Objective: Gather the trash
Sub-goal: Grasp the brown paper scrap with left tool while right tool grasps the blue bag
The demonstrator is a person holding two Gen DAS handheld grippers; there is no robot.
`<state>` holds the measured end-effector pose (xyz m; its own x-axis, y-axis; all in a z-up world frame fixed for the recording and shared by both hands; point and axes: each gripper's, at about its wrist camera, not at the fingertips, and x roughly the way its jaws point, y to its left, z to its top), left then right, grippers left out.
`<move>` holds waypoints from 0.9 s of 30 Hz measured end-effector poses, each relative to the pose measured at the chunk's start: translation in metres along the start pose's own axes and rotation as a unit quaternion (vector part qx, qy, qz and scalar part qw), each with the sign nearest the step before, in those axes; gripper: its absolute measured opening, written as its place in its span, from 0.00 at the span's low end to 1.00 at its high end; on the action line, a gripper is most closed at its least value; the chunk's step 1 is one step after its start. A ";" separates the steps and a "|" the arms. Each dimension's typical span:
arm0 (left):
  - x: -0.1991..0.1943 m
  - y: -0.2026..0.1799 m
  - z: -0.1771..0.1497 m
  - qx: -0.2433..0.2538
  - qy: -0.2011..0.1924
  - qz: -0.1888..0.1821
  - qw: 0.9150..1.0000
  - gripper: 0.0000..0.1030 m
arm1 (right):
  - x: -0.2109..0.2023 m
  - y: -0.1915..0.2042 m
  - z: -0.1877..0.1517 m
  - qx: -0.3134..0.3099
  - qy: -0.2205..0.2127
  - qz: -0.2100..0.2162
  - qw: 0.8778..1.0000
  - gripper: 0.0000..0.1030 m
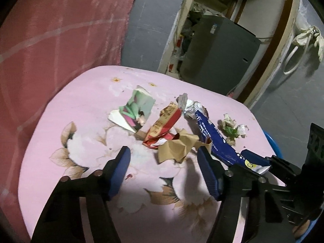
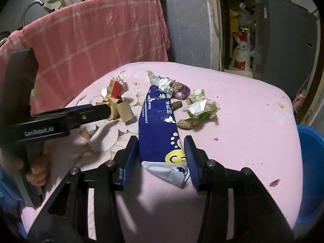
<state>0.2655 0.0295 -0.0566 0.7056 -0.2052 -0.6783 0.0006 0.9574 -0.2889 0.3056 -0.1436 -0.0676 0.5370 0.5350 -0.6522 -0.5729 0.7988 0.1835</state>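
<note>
While both tools hang low over the pink flowered tabletop (image 2: 243, 121), I see the trash spread in its middle. My left tool (image 1: 164, 160) is released: its 2 blue pads stand well apart, and a crumpled piece of brown paper (image 1: 176, 147) lies just in front of the gap between them, with neither pad pressing on it. From the right wrist view this tool comes in from the side, its tip at the brown paper, and the person's hand (image 2: 37, 168) is around its handle.

My right tool (image 2: 161, 154) has its 2 pads on either side of the lower end of a long blue packet (image 2: 158, 125), which lies flat on the tabletop. Both pads are right at the edges of the packet, but I cannot tell if they really squeeze it.

Behind the brown paper lie a red and yellow wrapper (image 1: 164, 125), a green and pink torn card (image 1: 135, 109), a piece of silver foil (image 1: 188, 107) and a crumpled tissue (image 1: 232, 127). A blue bin (image 2: 309, 162) stands beside the tabletop's right edge.
</note>
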 end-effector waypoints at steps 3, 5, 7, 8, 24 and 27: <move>0.003 -0.003 0.004 0.002 0.004 -0.005 1.000 0.56 | -0.003 -0.004 0.000 0.010 -0.006 -0.008 1.000 0.44; 0.005 -0.006 0.006 0.003 0.006 -0.006 1.000 0.52 | -0.005 -0.004 0.001 0.015 -0.008 -0.012 1.000 0.44; 0.009 -0.009 0.008 0.008 0.010 0.002 1.000 0.46 | -0.005 -0.006 0.001 0.017 -0.010 -0.014 1.000 0.44; 0.011 -0.011 0.008 0.011 0.012 0.008 1.000 0.43 | -0.006 -0.006 0.001 0.019 -0.011 -0.014 1.000 0.44; 0.014 -0.015 0.006 0.006 0.018 0.000 1.000 0.16 | -0.009 -0.005 0.000 0.015 -0.019 -0.012 1.000 0.43; 0.012 -0.015 0.004 0.003 0.016 -0.002 1.000 0.15 | -0.010 -0.005 0.001 0.013 -0.022 -0.012 1.000 0.43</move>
<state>0.2767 0.0133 -0.0571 0.6819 -0.2151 -0.6991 0.0072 0.9577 -0.2877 0.3030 -0.1526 -0.0613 0.5776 0.5270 -0.6234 -0.5432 0.8182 0.1883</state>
